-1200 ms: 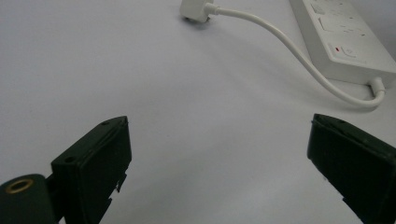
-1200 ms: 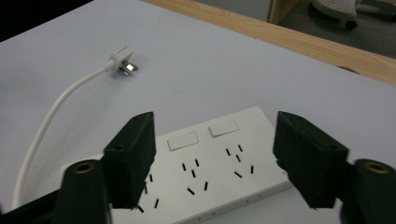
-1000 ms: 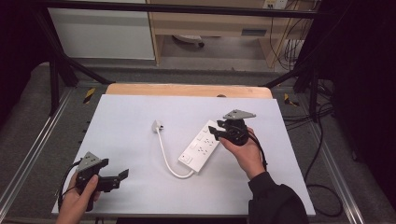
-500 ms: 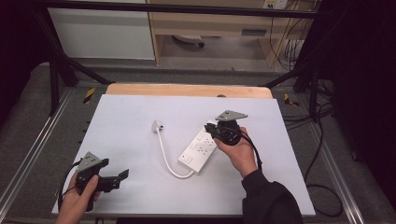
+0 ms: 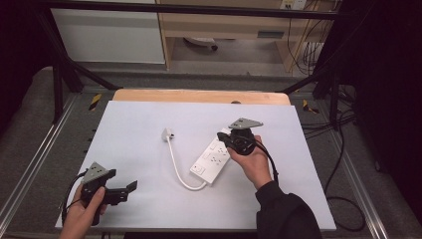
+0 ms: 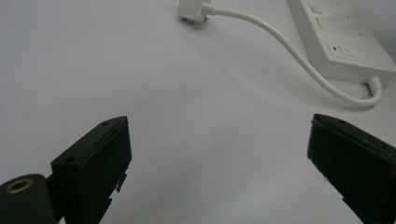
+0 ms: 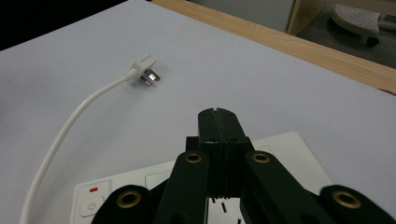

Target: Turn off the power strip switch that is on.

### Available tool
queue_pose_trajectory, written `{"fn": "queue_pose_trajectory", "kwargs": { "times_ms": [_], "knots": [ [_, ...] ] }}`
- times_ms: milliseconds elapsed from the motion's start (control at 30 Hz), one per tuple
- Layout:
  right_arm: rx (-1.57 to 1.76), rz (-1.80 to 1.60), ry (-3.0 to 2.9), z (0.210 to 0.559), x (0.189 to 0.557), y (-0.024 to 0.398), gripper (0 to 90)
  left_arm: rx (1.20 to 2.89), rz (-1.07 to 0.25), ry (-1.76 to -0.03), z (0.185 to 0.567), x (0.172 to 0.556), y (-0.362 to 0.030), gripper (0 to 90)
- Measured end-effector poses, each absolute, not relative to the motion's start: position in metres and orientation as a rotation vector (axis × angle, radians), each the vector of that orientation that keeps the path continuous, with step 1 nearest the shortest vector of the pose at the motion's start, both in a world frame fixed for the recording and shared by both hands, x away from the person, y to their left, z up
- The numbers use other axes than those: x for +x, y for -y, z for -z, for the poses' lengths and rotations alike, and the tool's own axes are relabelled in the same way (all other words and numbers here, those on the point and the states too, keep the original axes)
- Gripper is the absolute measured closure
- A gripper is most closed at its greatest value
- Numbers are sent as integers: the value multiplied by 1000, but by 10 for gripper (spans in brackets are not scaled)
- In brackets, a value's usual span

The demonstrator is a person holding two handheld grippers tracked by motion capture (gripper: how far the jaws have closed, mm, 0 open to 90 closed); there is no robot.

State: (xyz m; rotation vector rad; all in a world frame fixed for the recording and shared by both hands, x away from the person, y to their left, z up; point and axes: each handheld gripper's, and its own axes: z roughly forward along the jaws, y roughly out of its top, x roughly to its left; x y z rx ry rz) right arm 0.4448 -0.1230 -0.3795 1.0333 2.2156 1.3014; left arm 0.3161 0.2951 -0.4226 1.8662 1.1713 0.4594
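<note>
A white power strip (image 5: pixel 214 159) lies slantwise on the white table top (image 5: pixel 139 119). Its cable (image 5: pixel 176 169) curves away to a white plug (image 5: pixel 167 134) lying loose on the table. My right gripper (image 5: pixel 222 138) hovers over the strip's far end. In the right gripper view its jaws (image 7: pixel 218 114) meet flat, having just closed with nothing between them, above the strip (image 7: pixel 289 149) and pointing past the plug (image 7: pixel 145 70). My left gripper (image 5: pixel 130 191) rests near the front left corner. It is open (image 6: pixel 217 122) and empty, facing the strip (image 6: pixel 345 42) and plug (image 6: pixel 192 9).
A wooden strip (image 5: pixel 199 95) runs along the table's far edge, with a metal frame (image 5: pixel 59 94) and shelving behind it. Dark cables (image 5: pixel 343 164) trail on the floor at the right. A grey ledge (image 5: pixel 30 164) borders the table's left side.
The right gripper's jaws have closed and now meet. The right hand shifted slightly along the strip's far end. The left hand and its gripper stayed put.
</note>
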Motion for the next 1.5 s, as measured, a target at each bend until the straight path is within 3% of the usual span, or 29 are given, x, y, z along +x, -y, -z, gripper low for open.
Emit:
{"fn": "queue_pose_trajectory", "kwargs": {
  "times_ms": [1500],
  "knots": [
    [1002,-1241,-2328,400,449,94,900,1878,-459,-1170,423,316,-295,64]
  ]
}}
